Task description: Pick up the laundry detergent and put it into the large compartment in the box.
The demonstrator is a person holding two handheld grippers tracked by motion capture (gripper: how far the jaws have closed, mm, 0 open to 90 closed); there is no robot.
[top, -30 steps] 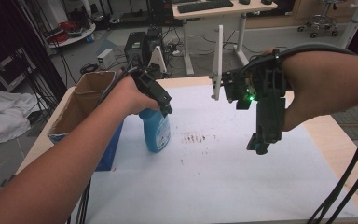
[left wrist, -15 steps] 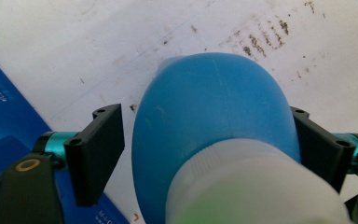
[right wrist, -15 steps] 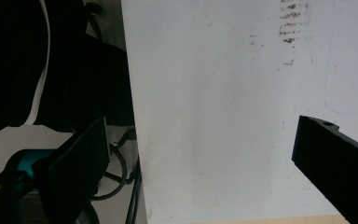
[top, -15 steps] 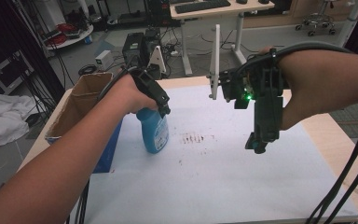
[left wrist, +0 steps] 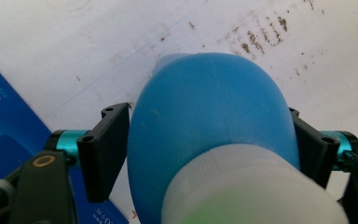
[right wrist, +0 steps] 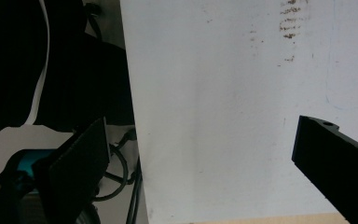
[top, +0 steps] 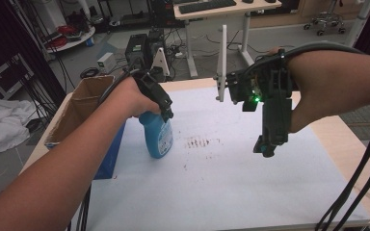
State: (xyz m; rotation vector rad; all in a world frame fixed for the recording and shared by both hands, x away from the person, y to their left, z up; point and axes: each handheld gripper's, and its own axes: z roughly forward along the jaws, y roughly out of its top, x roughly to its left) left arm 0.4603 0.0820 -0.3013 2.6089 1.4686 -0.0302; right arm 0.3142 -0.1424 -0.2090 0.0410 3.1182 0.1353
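Note:
A blue spray bottle with a white neck stands on the white sheet. My left gripper comes down over its top. In the left gripper view the blue bottle sits between the jaws of my left gripper. They have just been closing, and both pads now touch its sides. My right gripper hangs above the sheet to the right, pointing down. In the right gripper view its jaws stand wide open with nothing between them.
A brown stain marks the sheet just right of the bottle. An open cardboard box stands at the table's left edge, with a blue carton beside it. Bare wooden tabletop borders the sheet on the right. Cables trail from both grippers.

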